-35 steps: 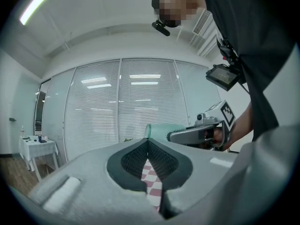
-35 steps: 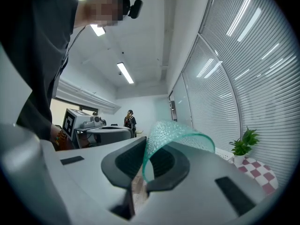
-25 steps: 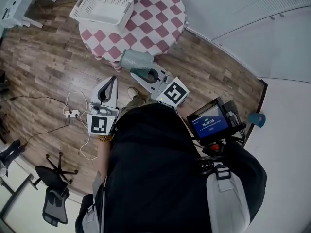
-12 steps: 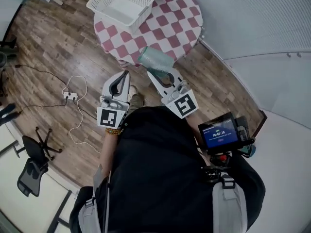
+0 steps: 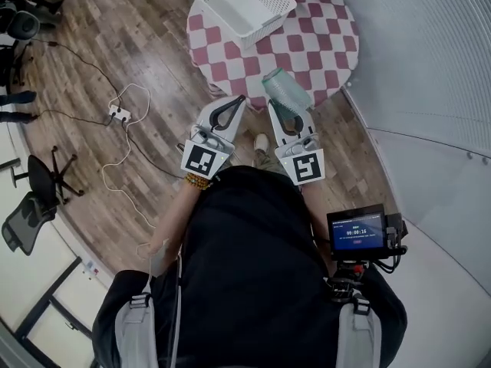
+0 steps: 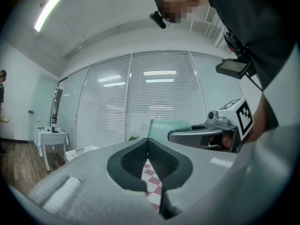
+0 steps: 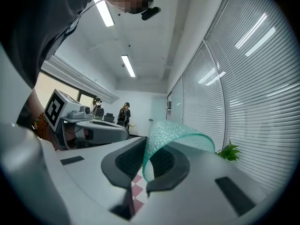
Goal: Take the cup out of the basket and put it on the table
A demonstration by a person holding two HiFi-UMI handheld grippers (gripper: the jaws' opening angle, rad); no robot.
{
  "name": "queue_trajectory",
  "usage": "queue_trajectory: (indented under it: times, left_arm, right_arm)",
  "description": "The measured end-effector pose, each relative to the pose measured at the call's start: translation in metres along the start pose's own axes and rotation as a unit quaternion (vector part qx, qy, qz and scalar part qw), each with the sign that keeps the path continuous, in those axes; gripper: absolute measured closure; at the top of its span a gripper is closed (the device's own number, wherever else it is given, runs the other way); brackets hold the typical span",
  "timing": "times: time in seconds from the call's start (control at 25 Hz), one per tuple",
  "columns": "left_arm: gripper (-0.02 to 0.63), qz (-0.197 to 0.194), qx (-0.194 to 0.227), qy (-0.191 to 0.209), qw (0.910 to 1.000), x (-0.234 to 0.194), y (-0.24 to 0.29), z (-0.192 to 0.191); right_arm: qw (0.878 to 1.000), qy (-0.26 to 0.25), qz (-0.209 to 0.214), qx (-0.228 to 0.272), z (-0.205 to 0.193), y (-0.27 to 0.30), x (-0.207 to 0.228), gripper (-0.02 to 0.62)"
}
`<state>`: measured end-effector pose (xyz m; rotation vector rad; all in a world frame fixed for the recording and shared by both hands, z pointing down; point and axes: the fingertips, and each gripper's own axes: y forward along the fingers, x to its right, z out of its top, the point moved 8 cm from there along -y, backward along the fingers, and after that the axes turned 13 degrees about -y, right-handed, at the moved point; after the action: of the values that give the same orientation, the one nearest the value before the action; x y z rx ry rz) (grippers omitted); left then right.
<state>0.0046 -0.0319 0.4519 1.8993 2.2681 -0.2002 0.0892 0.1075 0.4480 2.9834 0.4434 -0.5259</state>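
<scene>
Clamping the cup (image 5: 287, 90), right gripper (image 5: 282, 109); its long axis ahead, base toward table (image 5: 326, 44)

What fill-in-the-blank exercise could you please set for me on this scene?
The right gripper holds a translucent, textured ___ plastic cup between its fingers.
The white plastic lattice basket on the round red-and-white checked table is ___.
The fingers of the left gripper are ___, with nothing between them.
Missing words: green; empty; shut.
</scene>
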Motion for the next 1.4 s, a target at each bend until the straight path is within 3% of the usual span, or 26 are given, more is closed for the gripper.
queue_trajectory:
  times: [0.28,0.56,0.84,1.4]
  left_arm:
    - [0.601,-0.007,-0.03,-0.002,0.9995,-0.026,0.033,-0.019]
    - [0.602,-0.023,-0.009,-0.025,0.9994,-0.066,0.038,-0.027]
    - [0.601,-0.014,-0.019,-0.011,0.9996,-0.098,0.054,-0.045]
    - [0.601,-0.004,-0.031,-0.037,0.9989,-0.119,0.052,-0.058]
  right_arm:
    - [0.998,0.038,0.041,0.005,-0.038,0.029,0.02,0.572]
    - [0.998,0.005,0.061,-0.018,-0.051,0.069,0.009,0.572]
    - [0.997,0.027,0.076,-0.021,-0.074,0.11,0.011,0.572]
    - [0.995,0.023,0.089,-0.048,-0.093,0.12,0.005,0.572]
